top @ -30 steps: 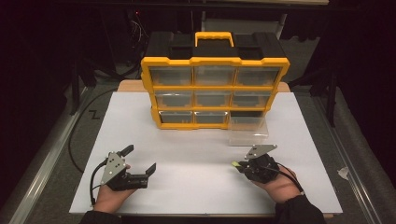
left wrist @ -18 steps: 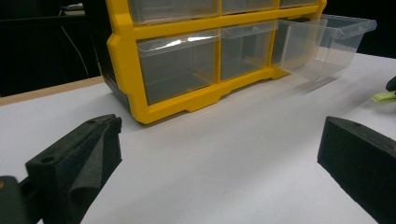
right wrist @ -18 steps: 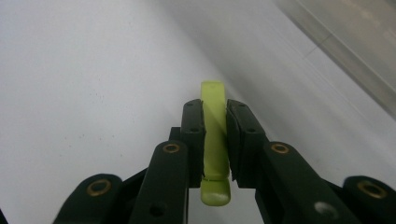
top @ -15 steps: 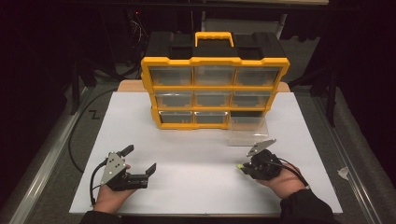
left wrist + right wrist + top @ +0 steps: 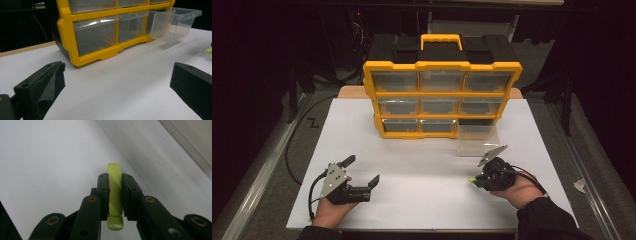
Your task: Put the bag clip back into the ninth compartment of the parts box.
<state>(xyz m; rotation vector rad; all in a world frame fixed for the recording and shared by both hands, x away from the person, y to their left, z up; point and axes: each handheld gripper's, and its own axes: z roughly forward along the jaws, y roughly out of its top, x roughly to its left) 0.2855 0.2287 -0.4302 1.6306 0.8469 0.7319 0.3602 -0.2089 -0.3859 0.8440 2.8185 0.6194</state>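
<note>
White board (image 5: 427, 165) covers the table under both tongs, and it is the biggest thing in front of the person. Beyond the tongs, at the far edge of that board, stands a yellow organiser (image 5: 439, 92) with a black top, a yellow carry handle and three rows of clear drawers. Its bottom drawer on the right-hand side, a clear drawer (image 5: 477, 136), is pulled out and stands just ahead of the right gripper (image 5: 474, 180), nearer to it than any other part of the cabinet; seen from the left gripper (image 5: 362, 172) the same drawer (image 5: 175, 23) sticks out at the far right of the cabinet front (image 5: 100, 37). The left gripper lies low over the board, jaws spread wide with nothing between them. The right gripper, well apart from the left one, is clenched on a small yellow-green piece (image 5: 115, 192), which stands edge-on between the pads and pokes out past the tips.
</note>
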